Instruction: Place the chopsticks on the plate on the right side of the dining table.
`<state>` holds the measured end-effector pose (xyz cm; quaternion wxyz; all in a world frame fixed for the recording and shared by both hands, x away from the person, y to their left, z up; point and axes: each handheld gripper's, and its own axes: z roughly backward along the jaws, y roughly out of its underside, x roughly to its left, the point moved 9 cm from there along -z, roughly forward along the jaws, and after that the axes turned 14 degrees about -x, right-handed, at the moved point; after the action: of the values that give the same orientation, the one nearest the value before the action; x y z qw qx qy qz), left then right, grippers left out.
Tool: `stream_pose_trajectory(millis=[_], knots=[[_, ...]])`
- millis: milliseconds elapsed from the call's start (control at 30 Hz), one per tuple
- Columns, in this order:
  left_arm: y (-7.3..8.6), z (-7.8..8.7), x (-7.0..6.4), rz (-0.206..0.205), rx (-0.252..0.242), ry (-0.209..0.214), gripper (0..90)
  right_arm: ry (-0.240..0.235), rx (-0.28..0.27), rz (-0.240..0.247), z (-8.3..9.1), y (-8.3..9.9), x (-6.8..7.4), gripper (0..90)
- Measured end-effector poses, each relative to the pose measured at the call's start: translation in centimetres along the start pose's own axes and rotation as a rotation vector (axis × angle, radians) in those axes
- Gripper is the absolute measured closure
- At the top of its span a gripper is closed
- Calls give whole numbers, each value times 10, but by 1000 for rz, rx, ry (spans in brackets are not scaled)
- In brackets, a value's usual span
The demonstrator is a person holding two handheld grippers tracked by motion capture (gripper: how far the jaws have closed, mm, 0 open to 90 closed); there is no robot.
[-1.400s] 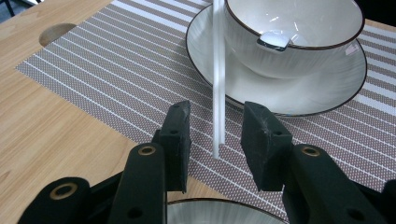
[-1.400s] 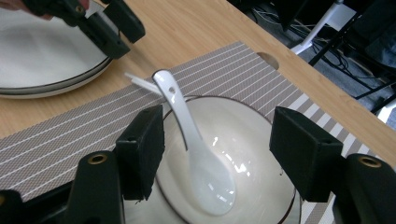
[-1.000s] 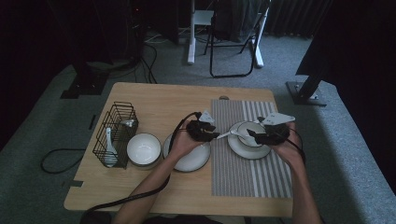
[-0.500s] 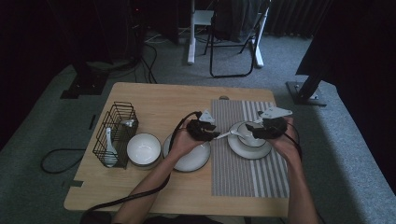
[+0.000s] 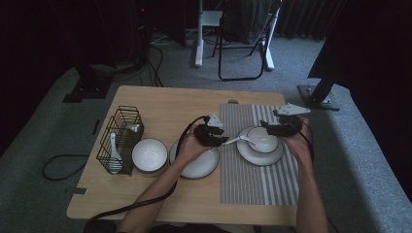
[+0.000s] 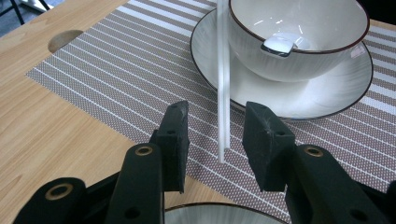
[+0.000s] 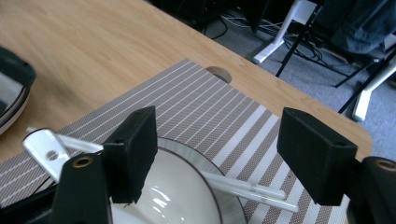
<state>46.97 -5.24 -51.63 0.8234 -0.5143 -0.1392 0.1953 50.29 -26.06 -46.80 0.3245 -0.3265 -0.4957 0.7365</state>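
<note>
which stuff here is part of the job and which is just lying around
In the job: spoon, bowl, saucer, placemat, left tongs, right tongs.
Lying about: wire basket, spare bowl, plate.

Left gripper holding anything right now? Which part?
Nothing clamped. The left gripper has its jaws open around the handle end of the white spoon, gaps on both sides; the spoon's head rests in the bowl.

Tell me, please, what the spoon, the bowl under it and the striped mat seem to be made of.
The spoon looks like white glazed ceramic, perhaps plastic: smooth, with a bright highlight on its scoop. The bowl seems glazed ceramic: glossy white, a thin dark rim, window reflections inside. The mat appears to be woven vinyl or a similar fibre: a fine matte grid texture with pale stripes.
</note>
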Motion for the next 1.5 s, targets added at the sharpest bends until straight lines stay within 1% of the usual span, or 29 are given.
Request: stream_pose_trajectory(millis=[167, 233, 300, 467, 667, 767, 1000, 1100, 1200, 1300, 1367, 1467, 1500], knots=[[4, -3, -2, -7, 18, 4, 611, 36, 4, -19, -3, 5, -11, 300], [6, -5, -4, -15, 28, 9, 618, 60, 19, -11, -6, 9, -16, 301], [8, -6, -5, -17, 29, 9, 622, 73, 27, -15, -9, 13, -20, 309], [10, -7, -5, -18, 32, 8, 622, 110, 35, -55, -14, 25, -32, 336], [10, -8, -7, -16, 36, 9, 617, 148, 31, -113, -16, 37, -46, 337], [11, -9, -6, -17, 39, 9, 617, 163, 48, -119, -18, 43, -50, 337], [16, -16, -9, -28, 62, 8, 619, 188, 88, -140, -26, 52, -55, 341], [16, -17, -9, -31, 66, 10, 621, 192, 107, -161, -30, 57, -56, 350], [14, -18, -9, -35, 65, 7, 623, 207, 116, -199, -33, 63, -60, 351], [16, -20, -6, -49, 82, 3, 630, 214, 128, -204, -36, 67, -60, 369], [18, -22, -5, -62, 94, 4, 646, 216, 130, -213, -38, 69, -60, 400], [19, -23, -4, -67, 105, 10, 670, 219, 142, -215, -41, 72, -60, 419], [19, -25, -5, -63, 105, 11, 674, 225, 147, -214, -42, 73, -61, 426]])
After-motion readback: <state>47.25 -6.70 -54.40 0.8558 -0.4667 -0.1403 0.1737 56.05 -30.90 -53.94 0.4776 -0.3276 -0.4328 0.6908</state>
